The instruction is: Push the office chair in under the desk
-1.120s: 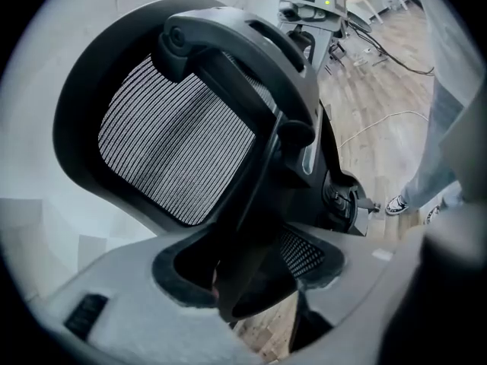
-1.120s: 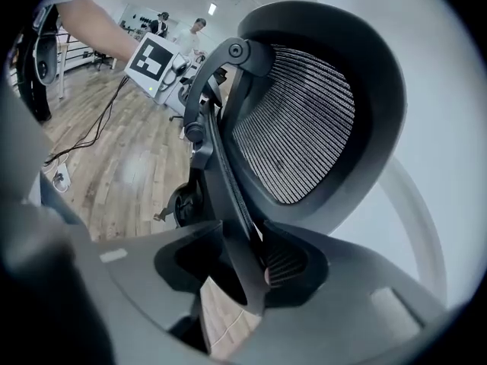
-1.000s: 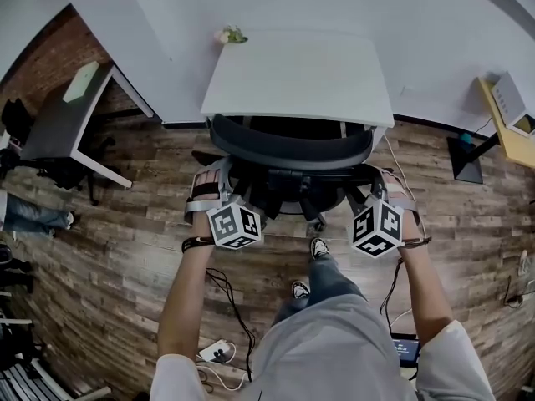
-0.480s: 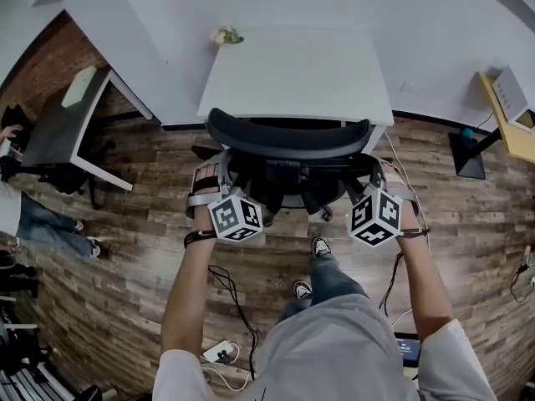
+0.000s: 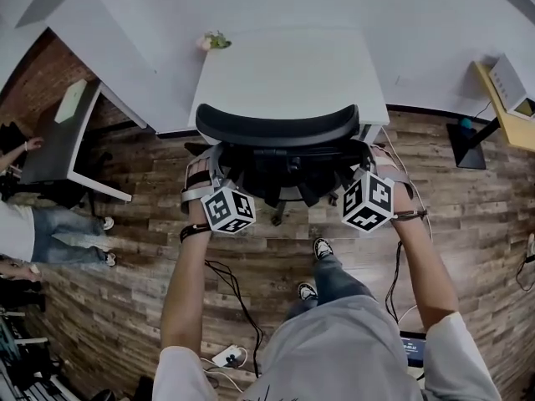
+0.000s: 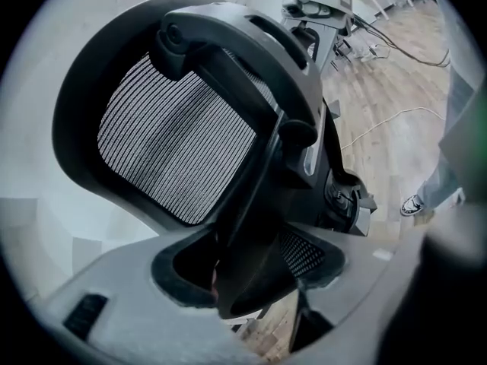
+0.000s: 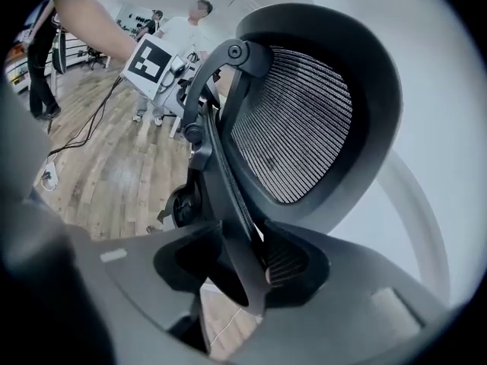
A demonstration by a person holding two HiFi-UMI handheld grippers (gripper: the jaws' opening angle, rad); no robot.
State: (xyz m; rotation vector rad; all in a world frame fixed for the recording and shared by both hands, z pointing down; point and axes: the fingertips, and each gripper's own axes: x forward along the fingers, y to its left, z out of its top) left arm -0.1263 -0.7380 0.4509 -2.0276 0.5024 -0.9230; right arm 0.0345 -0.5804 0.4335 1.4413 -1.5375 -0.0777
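The black mesh office chair (image 5: 280, 128) stands at the front edge of the white desk (image 5: 284, 61), its backrest top overlapping the desk's near edge in the head view. My left gripper (image 5: 216, 172) is at the chair back's left side and my right gripper (image 5: 364, 164) at its right side. In the left gripper view, my left gripper (image 6: 247, 280) is shut on a black strut of the chair's back frame (image 6: 259, 204). In the right gripper view, my right gripper (image 7: 240, 272) grips the matching strut (image 7: 221, 181) below the mesh backrest (image 7: 293, 120).
A small plant (image 5: 212, 42) sits on the desk's far left corner. A dark desk (image 5: 54, 132) and a standing person (image 5: 38, 232) are at the left. A yellow table (image 5: 506, 98) is at the right. Cables (image 5: 234, 299) and a power strip (image 5: 227, 357) lie on the wood floor behind.
The chair has rolled forward toward the desk, with both grippers moving along with it. Its backrest now reaches the desk's front edge.
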